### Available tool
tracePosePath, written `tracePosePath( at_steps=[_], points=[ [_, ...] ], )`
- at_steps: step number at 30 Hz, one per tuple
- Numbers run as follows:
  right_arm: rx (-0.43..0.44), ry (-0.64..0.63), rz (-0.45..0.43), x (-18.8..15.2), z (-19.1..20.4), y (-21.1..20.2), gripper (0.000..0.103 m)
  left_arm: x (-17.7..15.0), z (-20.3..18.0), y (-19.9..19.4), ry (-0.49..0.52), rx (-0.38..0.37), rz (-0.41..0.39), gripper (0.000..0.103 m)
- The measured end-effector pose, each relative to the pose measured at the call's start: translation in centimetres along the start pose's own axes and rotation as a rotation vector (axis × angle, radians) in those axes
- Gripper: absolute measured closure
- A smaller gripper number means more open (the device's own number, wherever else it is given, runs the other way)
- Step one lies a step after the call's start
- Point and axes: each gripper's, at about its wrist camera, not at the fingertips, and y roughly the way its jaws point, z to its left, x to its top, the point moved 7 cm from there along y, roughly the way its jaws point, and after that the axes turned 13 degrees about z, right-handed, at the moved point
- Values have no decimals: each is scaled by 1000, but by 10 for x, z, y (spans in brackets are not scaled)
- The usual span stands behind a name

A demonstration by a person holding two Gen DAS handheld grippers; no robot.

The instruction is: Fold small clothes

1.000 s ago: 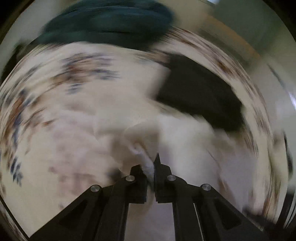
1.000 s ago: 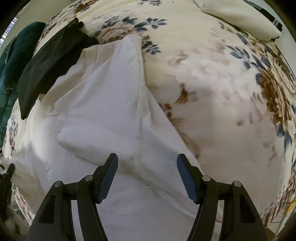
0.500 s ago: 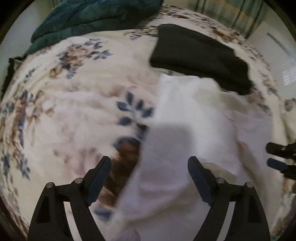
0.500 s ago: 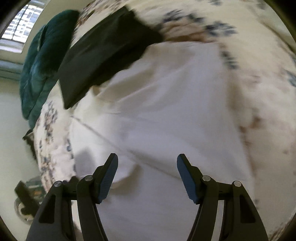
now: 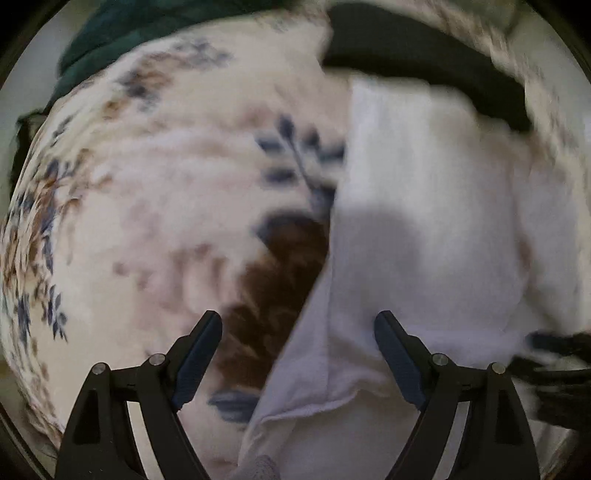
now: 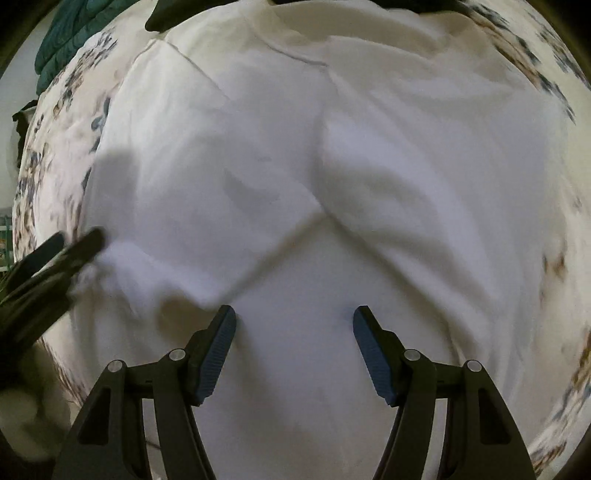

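Observation:
A white garment (image 6: pixel 369 166) lies spread on the floral bedspread (image 5: pixel 147 206), with two folded-in flaps meeting in a V near its middle. My right gripper (image 6: pixel 294 319) hovers over the lower middle of it, pointing down, open, with nothing pinched. My left gripper (image 5: pixel 297 328) is open above the garment's left edge (image 5: pixel 406 221), straddling the hem and a brown flower of the bedspread. Each gripper shows blurred in the other's view: the left gripper (image 6: pixel 55 254) at the garment's left side, the right gripper (image 5: pixel 554 350) at the right edge.
A black garment (image 5: pixel 424 62) lies just beyond the white one, its corner (image 6: pixel 162 14) at the top of the right wrist view. A dark teal blanket (image 5: pixel 129 29) is bunched at the far left of the bed. Bare bedspread stretches to the left.
The left gripper let go of the white cloth it pinched, opened wide and sank toward the garment's left edge. The right gripper rolled and slid across to the garment's middle.

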Motion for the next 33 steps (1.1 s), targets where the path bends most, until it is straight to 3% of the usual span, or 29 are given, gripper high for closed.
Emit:
tracePosePath(
  at_steps=[4, 9, 12, 17, 21, 24, 28, 31, 33],
  points=[
    [48, 134, -22, -39, -38, -23, 35, -22, -12, -3, 82, 33, -17, 19],
    [94, 314, -53, -94, -97, -62, 35, -48, -14, -43, 70, 19, -70, 19],
    [111, 385, -51, -127, -133, -84, 35, -59, -21, -72, 68, 17, -115, 19],
    [140, 407, -30, -164, -180, -115, 35, -84, -54, -98, 66, -21, -96, 19],
    [150, 367, -4, -176, -206, -119, 35, -120, -101, -100, 72, -43, -36, 19],
    [130, 312, 9, -184, -234, -117, 35, -165, -148, -93, 57, -69, 41, 19],
    [85, 257, 37, -197, -284, -118, 35, -231, -236, -72, -4, -209, 216, 19],
    [54, 232, 43, -199, -313, -115, 35, -253, -293, -56, -68, -283, 287, 19],
    [36, 226, 50, -200, -332, -107, 35, -254, -329, -42, -85, -237, 291, 19]
  ],
)
